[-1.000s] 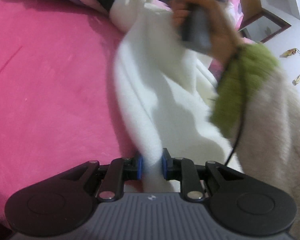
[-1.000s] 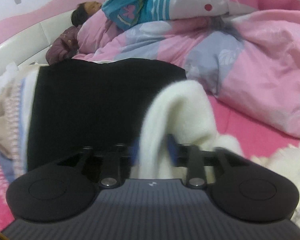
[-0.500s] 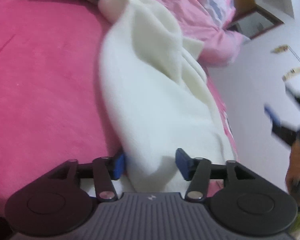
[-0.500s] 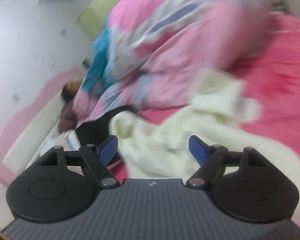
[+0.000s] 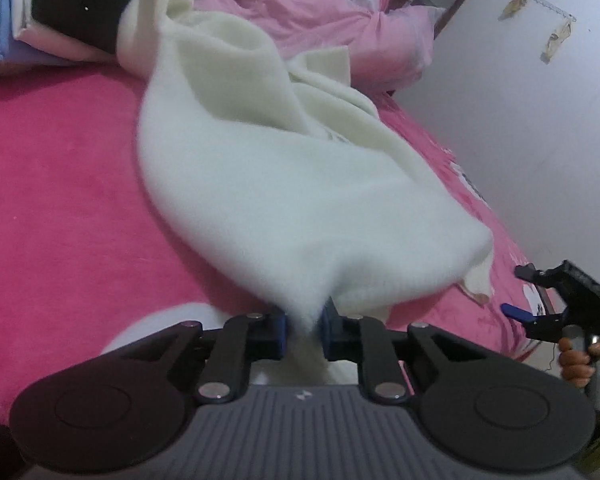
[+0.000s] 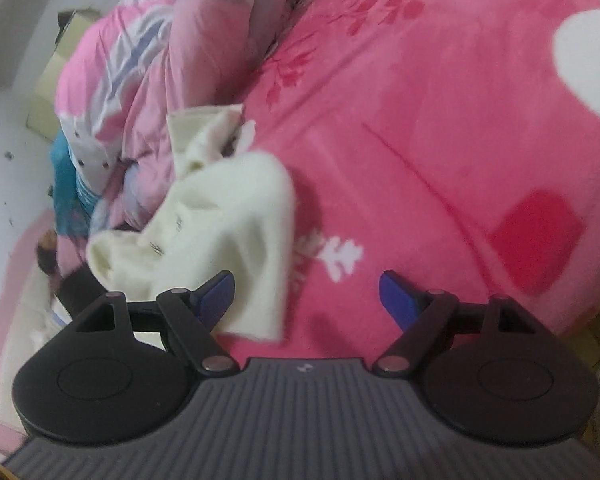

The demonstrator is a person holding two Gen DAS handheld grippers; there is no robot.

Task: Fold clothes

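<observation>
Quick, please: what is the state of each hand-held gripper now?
Left hand-held gripper: closed, pinching an edge of the fluffy cream-white fleece garment.
Right hand-held gripper: open, holding nothing, above the pink plush bed cover.

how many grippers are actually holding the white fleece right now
1. The left gripper is shut on the near edge of the white fleece. The right gripper is open and empty above the pink bedspread, with the fleece lying beside its left finger.
</observation>
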